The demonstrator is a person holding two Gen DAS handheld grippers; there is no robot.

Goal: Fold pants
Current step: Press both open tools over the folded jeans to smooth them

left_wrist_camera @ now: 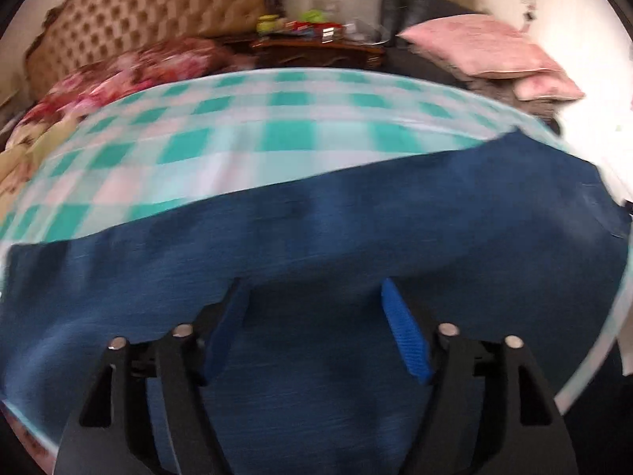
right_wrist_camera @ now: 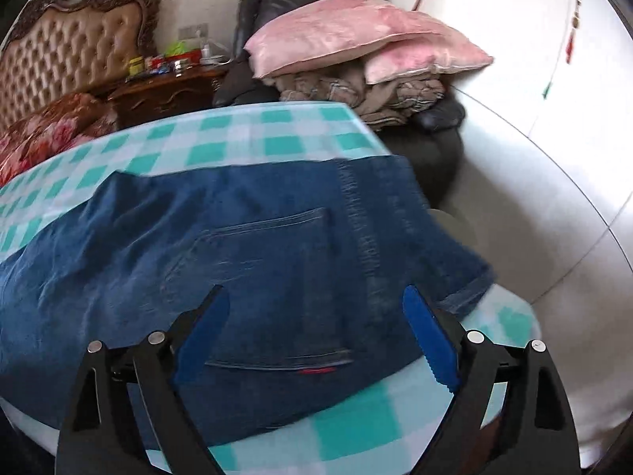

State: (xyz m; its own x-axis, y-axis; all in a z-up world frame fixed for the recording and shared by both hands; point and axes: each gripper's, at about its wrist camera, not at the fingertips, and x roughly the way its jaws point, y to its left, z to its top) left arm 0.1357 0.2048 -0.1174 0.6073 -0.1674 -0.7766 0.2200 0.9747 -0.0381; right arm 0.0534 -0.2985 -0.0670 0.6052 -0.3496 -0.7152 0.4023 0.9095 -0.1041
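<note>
Blue denim pants (left_wrist_camera: pixel 316 245) lie flat on a table covered with a teal and white checked cloth (left_wrist_camera: pixel 245 126). My left gripper (left_wrist_camera: pixel 312 297) is open and empty, hovering just above the leg fabric. In the right wrist view the waist end of the pants (right_wrist_camera: pixel 257 245) shows a back pocket and waistband near the table's right edge on the checked cloth (right_wrist_camera: pixel 237 134). My right gripper (right_wrist_camera: pixel 316 304) is open and empty above the pocket area.
A tufted headboard (left_wrist_camera: pixel 158 12) and a floral quilt (left_wrist_camera: pixel 130 71) are at the back left. A cluttered wooden nightstand (right_wrist_camera: pixel 166 87) stands behind the table. Pink pillows (right_wrist_camera: pixel 356 35) lie on a dark chair at the back right. White floor (right_wrist_camera: pixel 534 198) is to the right.
</note>
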